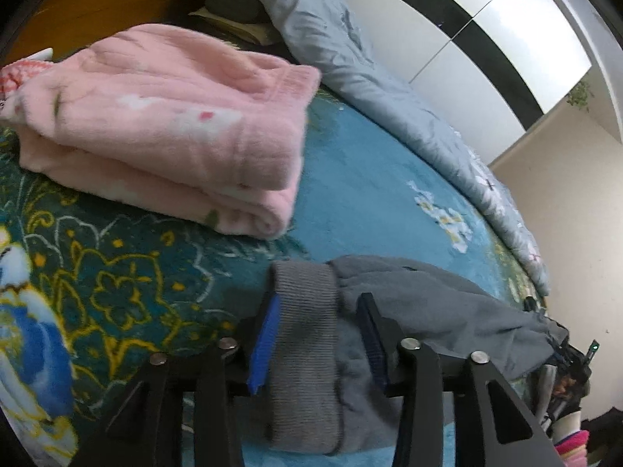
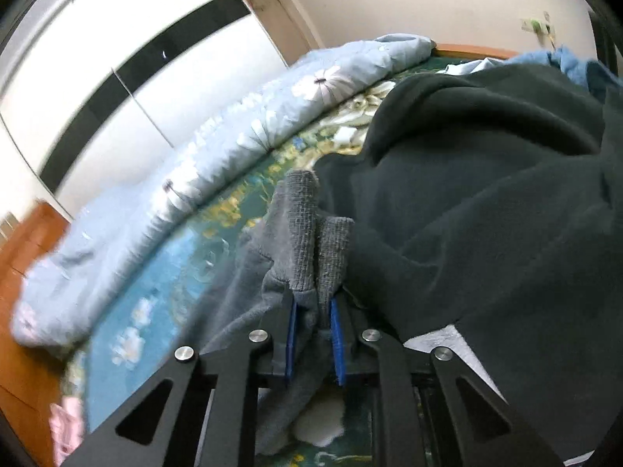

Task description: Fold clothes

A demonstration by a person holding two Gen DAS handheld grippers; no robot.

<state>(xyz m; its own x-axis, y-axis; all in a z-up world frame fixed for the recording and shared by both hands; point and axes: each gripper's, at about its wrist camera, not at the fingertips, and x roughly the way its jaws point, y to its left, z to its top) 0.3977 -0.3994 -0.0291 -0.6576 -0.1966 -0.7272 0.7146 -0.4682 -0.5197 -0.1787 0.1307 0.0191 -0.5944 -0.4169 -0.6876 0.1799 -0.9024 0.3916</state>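
The left gripper [image 1: 319, 334] has its fingers spread wide around a grey garment's [image 1: 428, 303] ribbed cuff at lower centre. The right gripper [image 2: 314, 334] pinches the same garment's ribbed edge tight.

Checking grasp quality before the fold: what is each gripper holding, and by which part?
The right gripper pinches the grey garment just below its ribbed cuffs. The left gripper straddles a ribbed cuff of it, fingers apart, not clamped.
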